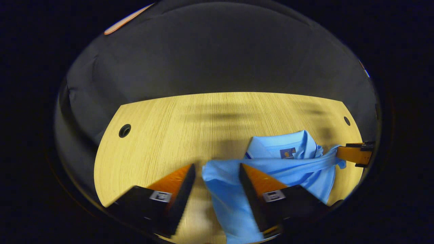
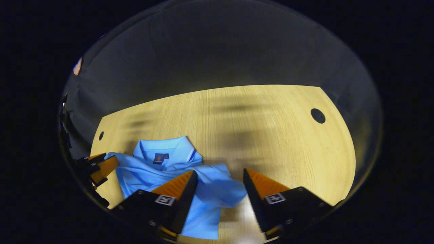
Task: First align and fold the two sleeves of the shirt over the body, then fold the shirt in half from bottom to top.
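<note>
In the left gripper view, the left hand-held gripper (image 1: 217,189) hangs with fingers spread, released, over the light blue polo shirt (image 1: 288,169), rumpled near the counter's (image 1: 162,135) right edge; wide bare wood lies left. The collar's dark label is unreadable.

In the right gripper view, the right hand-held gripper (image 2: 218,193) is likewise released above the shirt's sleeve (image 2: 217,189).

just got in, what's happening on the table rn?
A person is working a blue shirt on a wooden table with two handheld grippers. Both the left gripper and the right gripper hover over the shirt with jaws open, holding nothing. The sleeves look pulled across the body, with the collar at the far end. The cloth is still bunched, and the bottom-to-top fold looks not yet done.
</note>
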